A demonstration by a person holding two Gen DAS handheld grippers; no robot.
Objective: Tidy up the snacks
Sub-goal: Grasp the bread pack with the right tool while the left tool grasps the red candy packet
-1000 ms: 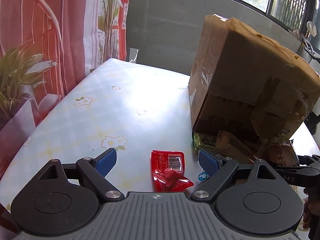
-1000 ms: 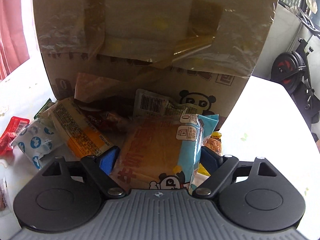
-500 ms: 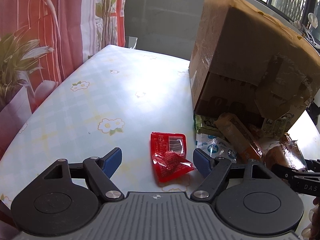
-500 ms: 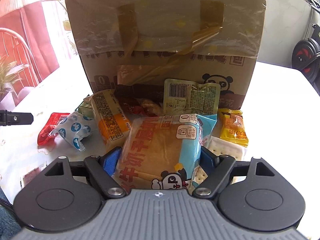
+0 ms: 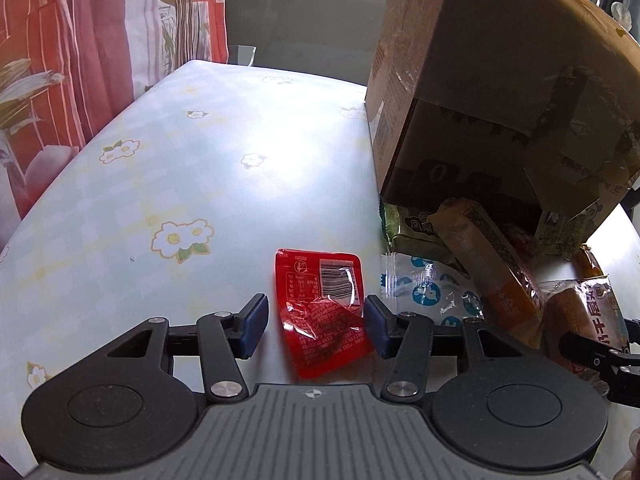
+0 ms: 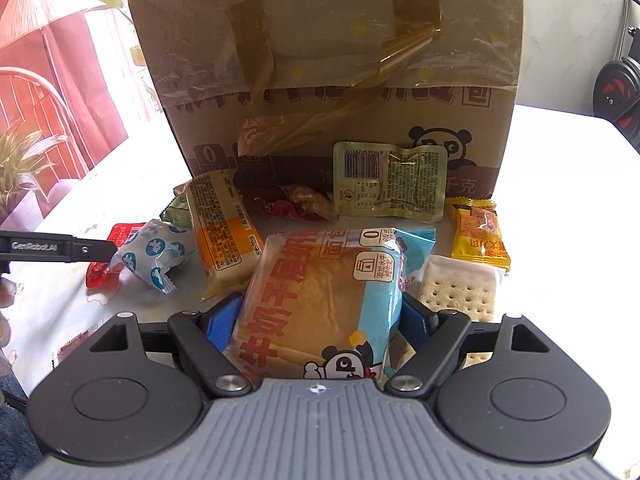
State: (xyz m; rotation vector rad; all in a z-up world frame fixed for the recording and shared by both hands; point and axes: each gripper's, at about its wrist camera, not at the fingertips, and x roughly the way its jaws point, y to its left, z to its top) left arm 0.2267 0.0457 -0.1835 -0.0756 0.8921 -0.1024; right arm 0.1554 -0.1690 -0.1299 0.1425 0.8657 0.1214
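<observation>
The cardboard box [image 6: 332, 76] lies on its side at twelve o'clock, snacks spilling from its mouth, presumably to be sorted. The right gripper [image 6: 320, 320] pinches the bread packet [image 6: 324, 304] across its width, likely for lifting. The left gripper [image 5: 316, 326] is spread around the red sachet [image 5: 324, 312], its right pad touching it. All rests on a flowered tablecloth [image 5: 180, 184]; red curtains [image 5: 80, 40] hang at ten o'clock.
</observation>
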